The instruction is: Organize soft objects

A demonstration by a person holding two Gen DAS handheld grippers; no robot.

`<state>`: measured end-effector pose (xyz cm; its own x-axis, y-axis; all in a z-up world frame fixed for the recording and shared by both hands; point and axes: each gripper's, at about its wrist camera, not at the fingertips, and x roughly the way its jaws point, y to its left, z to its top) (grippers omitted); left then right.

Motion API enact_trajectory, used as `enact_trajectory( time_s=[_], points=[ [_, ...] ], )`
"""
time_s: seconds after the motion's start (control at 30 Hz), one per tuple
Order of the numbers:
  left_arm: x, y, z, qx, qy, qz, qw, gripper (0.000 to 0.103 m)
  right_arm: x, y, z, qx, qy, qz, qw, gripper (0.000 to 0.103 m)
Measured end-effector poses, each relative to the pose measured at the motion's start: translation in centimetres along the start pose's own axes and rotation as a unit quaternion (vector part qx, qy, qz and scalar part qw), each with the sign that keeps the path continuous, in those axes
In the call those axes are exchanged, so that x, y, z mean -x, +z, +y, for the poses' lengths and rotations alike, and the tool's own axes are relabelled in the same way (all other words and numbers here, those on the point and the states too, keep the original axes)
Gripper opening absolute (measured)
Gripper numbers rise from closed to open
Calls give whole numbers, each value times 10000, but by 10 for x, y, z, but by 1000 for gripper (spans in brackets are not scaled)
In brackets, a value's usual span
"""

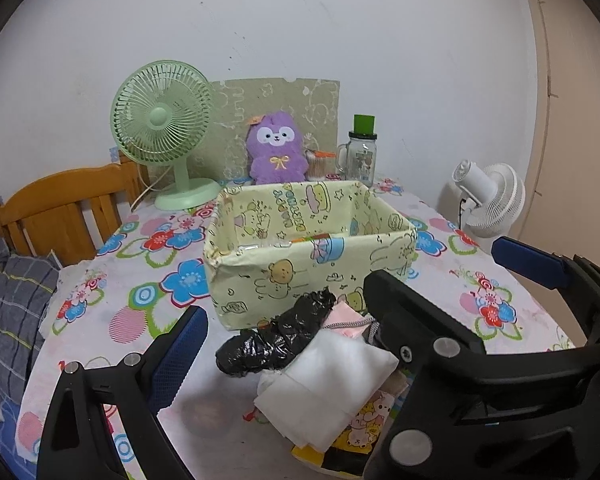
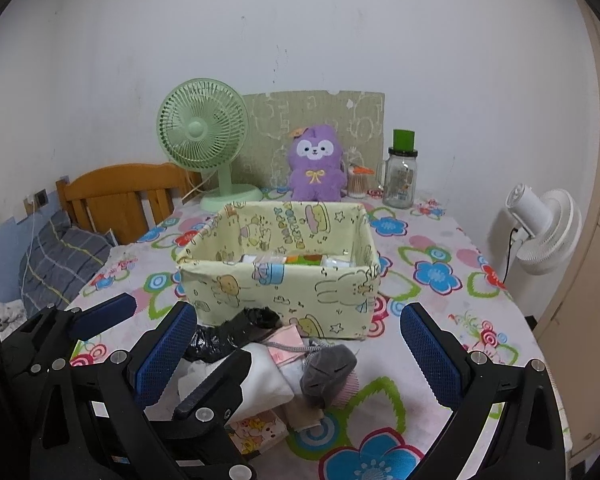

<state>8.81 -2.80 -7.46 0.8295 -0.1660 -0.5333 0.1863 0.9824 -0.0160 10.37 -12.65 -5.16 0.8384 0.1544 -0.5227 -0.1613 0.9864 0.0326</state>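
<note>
While both tongs gape wide | soft pile (image 2: pixel 283 364) between right tongs (image 2: pixel 300 350) | left tongs (image 1: pixel 295 344) straddling it

Your left gripper (image 1: pixel 283 320) is held low and level with its blue-padded fingers spread wide apart, nothing between them. Your right gripper (image 2: pixel 300 344) sits just beside it, equally low, fingers also wide apart and holding nothing, one of its black fingers crossing the left wrist view
</note>
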Motion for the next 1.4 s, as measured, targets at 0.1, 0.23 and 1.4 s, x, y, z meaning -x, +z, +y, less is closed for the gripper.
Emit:
enact_trajectory(
  time_s=[0.1,0.23,1.4],
  points=[
    [-4,-4,-1,-20,-43,57,10000,98,-4,-5,-1,-18,41,60,10000,103],
    [-10,-9,-2,-41,-73,132,9999,98,-10,-11,-2,-17,32,144,9999,103],
    [-50,-34,-1,298,-505,799,9951,98,-57,-35,-22,-268,-332,656,9969,93]
  ],
)
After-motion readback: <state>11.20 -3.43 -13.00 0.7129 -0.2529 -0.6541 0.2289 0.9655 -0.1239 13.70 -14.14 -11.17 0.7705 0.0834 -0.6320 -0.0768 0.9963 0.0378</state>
